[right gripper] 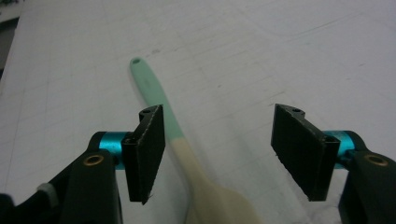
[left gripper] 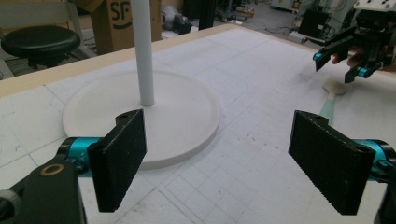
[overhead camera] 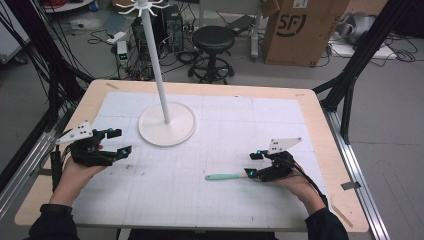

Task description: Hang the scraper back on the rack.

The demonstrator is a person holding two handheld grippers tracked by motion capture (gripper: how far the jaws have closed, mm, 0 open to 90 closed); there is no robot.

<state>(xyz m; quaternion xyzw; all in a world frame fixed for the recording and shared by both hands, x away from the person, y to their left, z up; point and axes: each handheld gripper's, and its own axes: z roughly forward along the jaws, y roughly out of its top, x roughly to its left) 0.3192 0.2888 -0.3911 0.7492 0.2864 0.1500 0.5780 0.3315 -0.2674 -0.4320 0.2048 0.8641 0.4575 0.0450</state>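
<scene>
The right gripper, at about four o'clock on the table, hangs over the wooden bowl end of a spoon with a mint-green handle; its jaws stand partly apart, astride the spoon's neck without pressing on it. The spoon lies flat on the white gridded mat, handle pointing toward nine o'clock. The left gripper, at about eight o'clock, holds its jaws wide with nothing between them, facing the white stand at eleven o'clock.
</scene>
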